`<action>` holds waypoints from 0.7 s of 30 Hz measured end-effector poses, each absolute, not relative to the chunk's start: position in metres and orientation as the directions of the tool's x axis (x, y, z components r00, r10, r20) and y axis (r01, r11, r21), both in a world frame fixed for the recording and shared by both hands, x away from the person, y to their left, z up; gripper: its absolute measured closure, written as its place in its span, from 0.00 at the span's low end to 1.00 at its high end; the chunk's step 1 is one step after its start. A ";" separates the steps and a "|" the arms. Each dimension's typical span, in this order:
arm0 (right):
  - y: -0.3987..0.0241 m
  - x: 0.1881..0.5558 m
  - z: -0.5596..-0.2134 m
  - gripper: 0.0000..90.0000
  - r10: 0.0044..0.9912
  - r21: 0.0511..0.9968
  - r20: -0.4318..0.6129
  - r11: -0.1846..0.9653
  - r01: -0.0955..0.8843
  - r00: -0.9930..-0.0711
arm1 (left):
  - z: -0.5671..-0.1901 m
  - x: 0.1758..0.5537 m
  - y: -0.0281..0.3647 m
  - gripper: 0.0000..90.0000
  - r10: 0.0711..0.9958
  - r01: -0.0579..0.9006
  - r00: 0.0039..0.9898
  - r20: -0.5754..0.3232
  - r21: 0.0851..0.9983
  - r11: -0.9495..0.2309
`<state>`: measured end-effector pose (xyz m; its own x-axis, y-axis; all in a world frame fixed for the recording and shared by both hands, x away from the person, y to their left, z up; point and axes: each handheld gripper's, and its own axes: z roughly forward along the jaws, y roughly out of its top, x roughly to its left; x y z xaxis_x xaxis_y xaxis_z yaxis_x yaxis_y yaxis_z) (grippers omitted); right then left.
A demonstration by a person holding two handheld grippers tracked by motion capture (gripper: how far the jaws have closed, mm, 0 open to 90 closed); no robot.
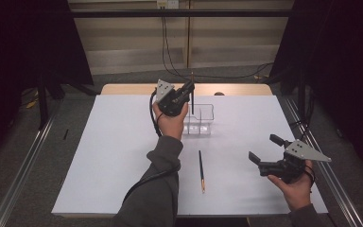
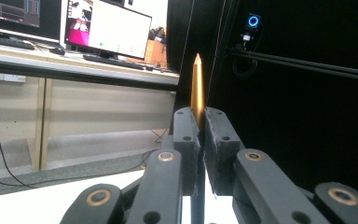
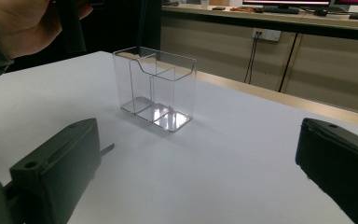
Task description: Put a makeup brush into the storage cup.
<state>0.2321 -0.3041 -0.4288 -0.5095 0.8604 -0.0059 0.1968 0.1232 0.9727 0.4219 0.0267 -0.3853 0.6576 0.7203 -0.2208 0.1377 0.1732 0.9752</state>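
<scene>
Left gripper: I've clamped it on the upright pencil, above the clear holder (for dropping in).
Right gripper: jaws apart, idle, empty.
Second pencil: lies waiting.

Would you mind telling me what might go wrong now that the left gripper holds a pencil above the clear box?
1. The left gripper pinches the pencil near one end, so it may tilt or slip.
2. The clear box looks light; a lowered pencil could catch a wall and tip it.
3. The second pencil lies loose on the table and might roll.
</scene>
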 end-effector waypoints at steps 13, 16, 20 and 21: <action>-0.304 0.232 -0.428 0.00 0.860 0.973 -0.006 0.122 0.194 -0.510 | -0.388 0.423 0.015 0.93 0.712 0.138 0.670 -0.213 0.977 0.162; -0.304 0.232 -0.428 0.00 0.862 0.974 -0.006 0.121 0.194 -0.506 | -0.388 0.424 0.011 0.93 0.708 0.142 0.662 -0.244 0.969 0.202; -0.304 0.231 -0.428 0.00 0.862 0.974 -0.005 0.120 0.194 -0.506 | -0.389 0.424 0.012 0.93 0.712 0.133 0.672 -0.206 0.979 0.158; -0.304 0.231 -0.428 0.00 0.863 0.974 -0.005 0.119 0.194 -0.506 | -0.389 0.424 0.012 0.93 0.712 0.135 0.670 -0.210 0.978 0.162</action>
<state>0.2314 -0.3041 -0.4281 -0.5057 0.8627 -0.0050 0.1937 0.1191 0.9738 0.4243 0.0119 -0.3888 0.6704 0.7116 -0.2103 0.1349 0.1619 0.9775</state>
